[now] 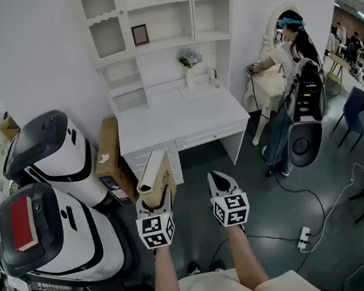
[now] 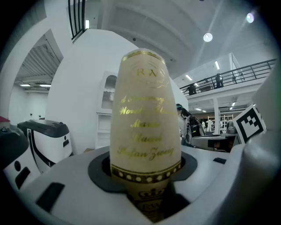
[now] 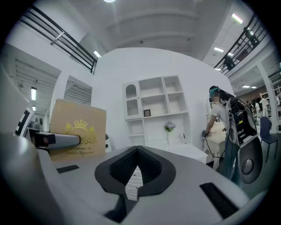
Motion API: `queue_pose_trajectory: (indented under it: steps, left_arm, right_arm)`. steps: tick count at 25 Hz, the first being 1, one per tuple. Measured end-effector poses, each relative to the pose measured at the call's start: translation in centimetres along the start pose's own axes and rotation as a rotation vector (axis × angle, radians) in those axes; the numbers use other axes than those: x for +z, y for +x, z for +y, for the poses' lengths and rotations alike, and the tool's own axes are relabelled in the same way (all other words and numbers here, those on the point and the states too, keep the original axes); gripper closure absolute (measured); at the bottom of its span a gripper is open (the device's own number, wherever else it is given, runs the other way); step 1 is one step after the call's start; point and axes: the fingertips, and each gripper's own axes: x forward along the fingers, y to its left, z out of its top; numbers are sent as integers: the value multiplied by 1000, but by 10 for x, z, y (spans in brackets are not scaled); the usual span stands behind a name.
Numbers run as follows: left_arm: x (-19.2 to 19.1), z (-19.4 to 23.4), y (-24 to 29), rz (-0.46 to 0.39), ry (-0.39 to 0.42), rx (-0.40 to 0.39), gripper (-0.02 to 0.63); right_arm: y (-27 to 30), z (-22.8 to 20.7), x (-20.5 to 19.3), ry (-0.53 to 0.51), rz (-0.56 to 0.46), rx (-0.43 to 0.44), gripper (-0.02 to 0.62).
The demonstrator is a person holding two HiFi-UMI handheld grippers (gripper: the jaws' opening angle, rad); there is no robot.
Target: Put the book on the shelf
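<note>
In front of the person, low in the head view, the left gripper (image 1: 157, 200) holds a tan hardcover book with gold lettering (image 1: 157, 172). The left gripper view shows the two jaws clamped on the lower part of the book (image 2: 144, 123), one jaw on each side. The book stands upright with its spine toward the camera. The right gripper (image 1: 220, 181) is just beside it on the right and holds nothing. In the right gripper view its jaws are together, the dark pads (image 3: 115, 169) meet at the tip, and the book's cover (image 3: 79, 129) with a gold crown is visible at the left.

The tall white shelf unit with open compartments (image 1: 166, 18) stands farther ahead against the wall, on a white desk with drawers (image 1: 179, 119). The book is well apart from both. A small dark picture frame (image 1: 140, 34) stands in one compartment, and a white vase with pale flowers (image 1: 190, 61) is on the desk. A brown cardboard box (image 1: 108, 154) leans beside the desk on the left.
</note>
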Motion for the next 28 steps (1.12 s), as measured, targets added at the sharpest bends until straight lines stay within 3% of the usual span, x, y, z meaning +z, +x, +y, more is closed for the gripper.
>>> queue_pose_trajectory:
  steps: [10, 15, 23, 28]
  left_arm:
    - [12, 15, 6, -36, 19, -25, 370]
    - [22, 26, 6, -57, 32, -47, 370]
    - [18, 52, -3, -83, 17, -60, 370]
    - [13, 77, 2, -92, -18, -39, 370]
  right_arm:
    - [14, 12, 6, -4, -25, -11, 569]
    - [18, 13, 15, 31, -65, -57, 569]
    - [17, 19, -10, 101, -99, -118, 569]
    - [39, 30, -17, 75, -77, -92, 569]
